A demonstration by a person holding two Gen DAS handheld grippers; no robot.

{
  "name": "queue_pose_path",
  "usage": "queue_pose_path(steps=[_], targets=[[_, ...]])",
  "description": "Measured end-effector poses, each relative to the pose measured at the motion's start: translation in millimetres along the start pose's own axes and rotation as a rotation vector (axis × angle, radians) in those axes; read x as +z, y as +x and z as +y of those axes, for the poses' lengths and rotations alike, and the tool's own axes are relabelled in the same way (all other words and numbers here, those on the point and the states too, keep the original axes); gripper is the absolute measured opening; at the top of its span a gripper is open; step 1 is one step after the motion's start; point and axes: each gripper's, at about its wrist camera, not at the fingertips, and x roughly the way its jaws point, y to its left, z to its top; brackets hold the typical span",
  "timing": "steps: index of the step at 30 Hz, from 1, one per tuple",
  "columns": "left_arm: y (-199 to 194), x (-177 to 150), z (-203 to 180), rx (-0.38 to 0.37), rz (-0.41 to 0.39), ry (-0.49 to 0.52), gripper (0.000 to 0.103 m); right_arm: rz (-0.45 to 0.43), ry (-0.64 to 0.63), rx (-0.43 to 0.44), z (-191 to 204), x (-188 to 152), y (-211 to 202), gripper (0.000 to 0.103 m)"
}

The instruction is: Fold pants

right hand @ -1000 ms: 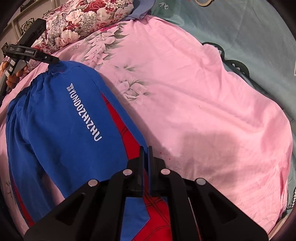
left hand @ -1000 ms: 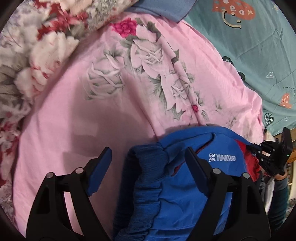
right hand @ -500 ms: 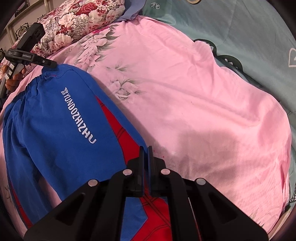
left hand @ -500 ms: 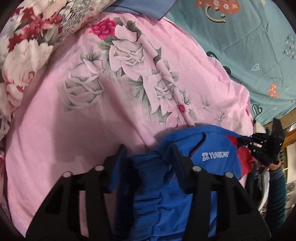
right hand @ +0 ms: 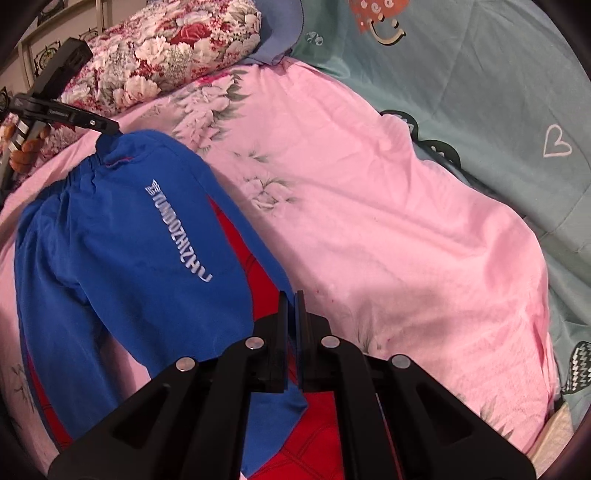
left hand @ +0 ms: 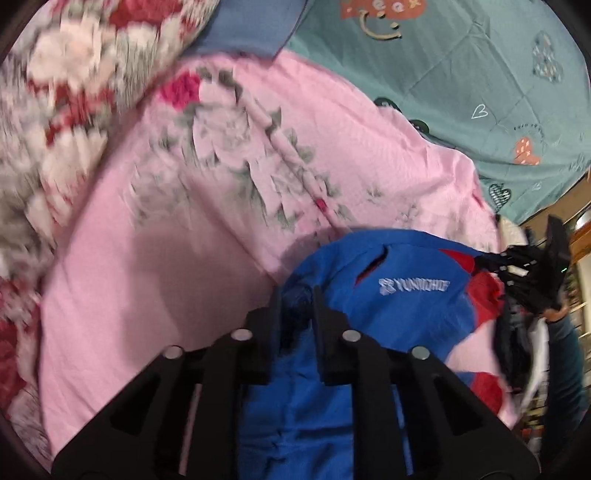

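Observation:
Blue pants (right hand: 122, 251) with red panels and white lettering lie on the pink floral sheet (right hand: 369, 221). My left gripper (left hand: 297, 295) is shut on the blue ribbed waistband (left hand: 295, 301) and lifts it a little; it also shows in the right wrist view (right hand: 107, 129) at the waistband corner. My right gripper (right hand: 291, 299) is shut on the blue and red leg fabric (right hand: 273, 402) at the other end; it shows in the left wrist view (left hand: 487, 264) at the pants' far edge.
A red and white floral pillow (right hand: 166, 48) lies at the head of the bed. A teal quilt with hearts (right hand: 498, 92) lies along the right side. A blue cloth (left hand: 251, 33) lies between pillow and quilt.
My left gripper has closed from wide open onto the waistband and begun to move, blurring the view. My right gripper stays shut on the leg fabric.

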Motion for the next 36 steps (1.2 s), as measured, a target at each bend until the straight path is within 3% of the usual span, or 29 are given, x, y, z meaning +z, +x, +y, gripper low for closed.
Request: queue_pose_path(steps=[6, 8, 16, 21, 24, 25, 26, 28, 36], targets=[[-2, -7, 22, -0.009, 0.010, -0.135, 0.030, -0.004, 0.024, -0.006, -2, 5, 15, 0.002], [0, -8, 25, -0.028, 0.034, -0.157, 0.046, -0.002, 0.029, -0.004, -4, 5, 17, 0.002], [21, -7, 29, -0.073, 0.082, -0.231, 0.046, -0.007, 0.057, 0.007, -11, 1, 25, 0.002], [26, 3, 32, -0.118, 0.064, -0.290, 0.046, -0.006, 0.056, 0.012, -11, 0, 26, 0.002], [28, 8, 27, -0.107, 0.057, -0.290, 0.046, -0.007, 0.059, 0.015, -12, -2, 28, 0.002], [27, 8, 24, -0.105, 0.050, -0.286, 0.043, -0.006, 0.059, 0.018, -11, -2, 28, 0.002], [27, 8, 22, -0.102, 0.043, -0.275, 0.029, -0.005, 0.058, 0.020, -11, -3, 28, 0.002], [27, 6, 18, -0.095, 0.048, -0.257, 0.009, -0.006, 0.055, 0.022, -10, -3, 26, 0.002], [3, -2, 22, -0.088, -0.057, -0.248, 0.007, -0.054, 0.057, 0.017, -4, -6, 6, 0.002]])
